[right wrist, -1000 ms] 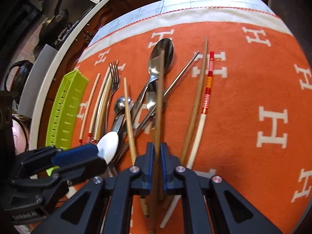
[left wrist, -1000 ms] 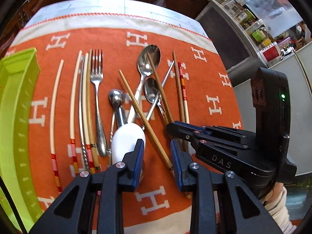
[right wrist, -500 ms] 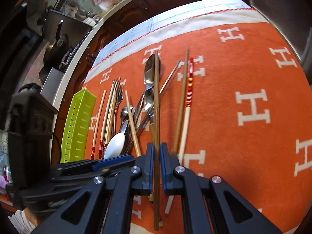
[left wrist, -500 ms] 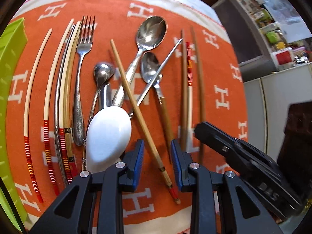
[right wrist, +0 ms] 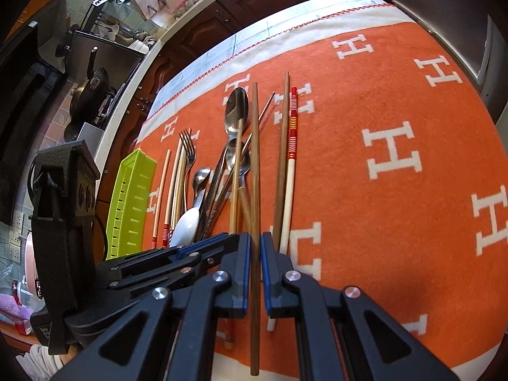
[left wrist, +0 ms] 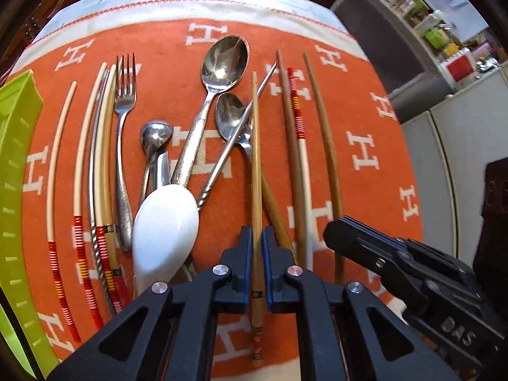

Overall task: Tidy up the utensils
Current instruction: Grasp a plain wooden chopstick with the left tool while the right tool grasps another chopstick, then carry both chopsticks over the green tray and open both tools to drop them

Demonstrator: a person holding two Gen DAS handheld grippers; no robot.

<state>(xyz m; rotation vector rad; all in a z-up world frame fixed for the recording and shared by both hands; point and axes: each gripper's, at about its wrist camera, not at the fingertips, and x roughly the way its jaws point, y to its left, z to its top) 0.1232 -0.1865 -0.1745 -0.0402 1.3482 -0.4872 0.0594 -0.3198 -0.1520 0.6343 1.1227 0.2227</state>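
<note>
My left gripper (left wrist: 256, 231) is closing its jaws, and the pads press on a light bamboo chopstick (left wrist: 255, 158) that runs straight ahead over the metal spoons (left wrist: 225, 60). My right gripper (right wrist: 255, 236) is shut on a dark brown chopstick (right wrist: 255, 158), held just above the orange cloth (right wrist: 397, 111). In the left wrist view this gripper (left wrist: 336, 235) sits low on the right, with the dark chopstick (left wrist: 324, 133) reaching away from it. A white spoon (left wrist: 165, 222), a fork (left wrist: 125, 95) and cream chopsticks with red bands (left wrist: 57, 158) lie to the left.
A lime green tray (left wrist: 16, 158) stands along the cloth's left edge. A brown chopstick (left wrist: 290, 146) and a red-banded one (left wrist: 298, 104) lie between the two held sticks. Right of them the cloth (left wrist: 381, 165) is bare. A pan (right wrist: 89, 92) sits on the counter beyond.
My left gripper slid right from beside the white spoon and shut on the bamboo chopstick, which now lines up with its fingers. My right gripper carried the dark chopstick sideways.
</note>
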